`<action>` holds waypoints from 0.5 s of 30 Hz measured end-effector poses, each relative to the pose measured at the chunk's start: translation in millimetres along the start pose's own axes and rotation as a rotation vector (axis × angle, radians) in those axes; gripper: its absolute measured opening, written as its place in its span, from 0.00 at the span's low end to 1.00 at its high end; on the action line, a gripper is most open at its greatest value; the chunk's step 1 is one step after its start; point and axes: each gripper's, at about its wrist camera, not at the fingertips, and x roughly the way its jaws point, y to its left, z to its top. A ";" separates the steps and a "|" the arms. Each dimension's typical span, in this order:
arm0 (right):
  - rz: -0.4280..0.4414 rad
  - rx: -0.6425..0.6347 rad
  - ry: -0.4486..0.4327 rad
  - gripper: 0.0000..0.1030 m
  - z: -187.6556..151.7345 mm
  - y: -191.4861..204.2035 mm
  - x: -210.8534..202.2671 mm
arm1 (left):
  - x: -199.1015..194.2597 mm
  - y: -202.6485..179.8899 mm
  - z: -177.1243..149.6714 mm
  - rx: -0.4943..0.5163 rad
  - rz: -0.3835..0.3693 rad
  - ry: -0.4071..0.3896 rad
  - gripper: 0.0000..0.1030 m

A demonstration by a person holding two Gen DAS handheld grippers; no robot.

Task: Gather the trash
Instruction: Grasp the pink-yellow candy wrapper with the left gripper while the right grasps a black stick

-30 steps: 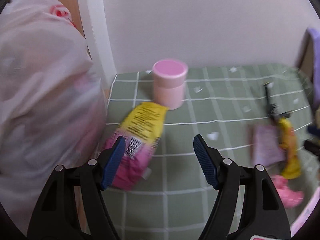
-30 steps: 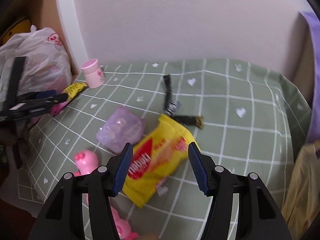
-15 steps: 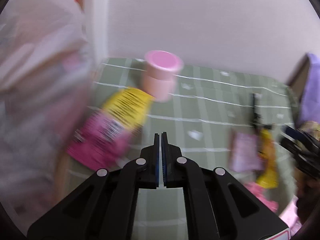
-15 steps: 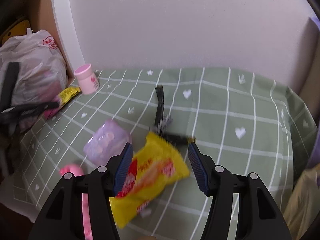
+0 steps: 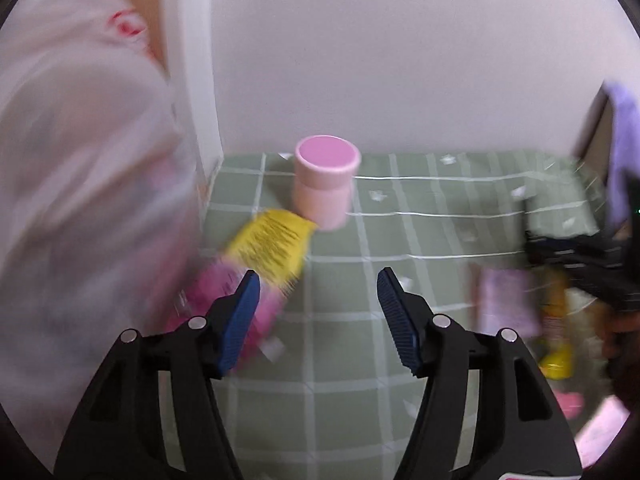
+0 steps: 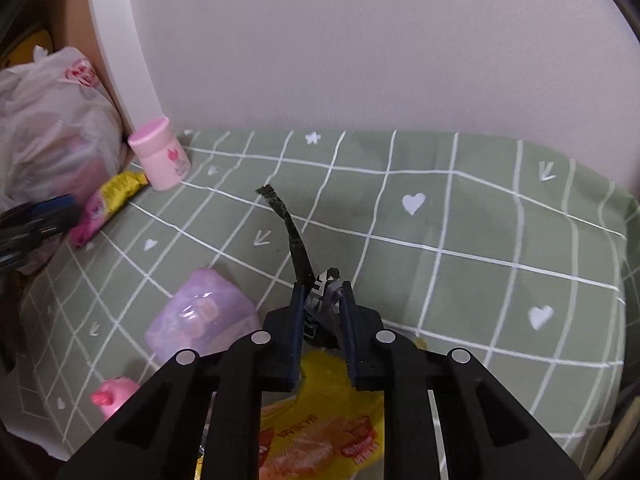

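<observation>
Your right gripper [image 6: 322, 300] had just been closing and gripped the crumpled middle of the thin black wrapper strip [image 6: 294, 240], whose long axis ran away across the green checked surface [image 6: 460, 216]. Your left gripper [image 5: 318, 312], just reopened and holding nothing, sat nearer the pink-and-yellow snack wrapper [image 5: 264, 256] lying just left of it.

white wall [image 6: 360, 40], green checked cloth [image 6: 460, 216] (heart-printed)

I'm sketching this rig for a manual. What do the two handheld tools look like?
Both match: the left tool and right tool have glossy black, angular plastic arms with triangular cut-outs, round silver pivot pins, and dark blue ribbed pads on the fingers. No cables or sleeves show.
</observation>
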 end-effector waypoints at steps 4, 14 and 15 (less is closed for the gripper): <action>0.004 0.014 -0.037 0.17 -7.4 -5.1 -25.6 | 40.9 -2.8 13.6 0.096 0.098 0.074 0.56; -0.028 0.098 -0.112 0.17 -27.0 -30.1 -83.6 | 39.1 13.9 24.5 -0.071 0.017 0.087 0.15; -0.035 0.109 -0.118 0.17 -30.2 -32.4 -88.7 | 32.7 11.7 23.3 -0.083 -0.014 0.084 0.15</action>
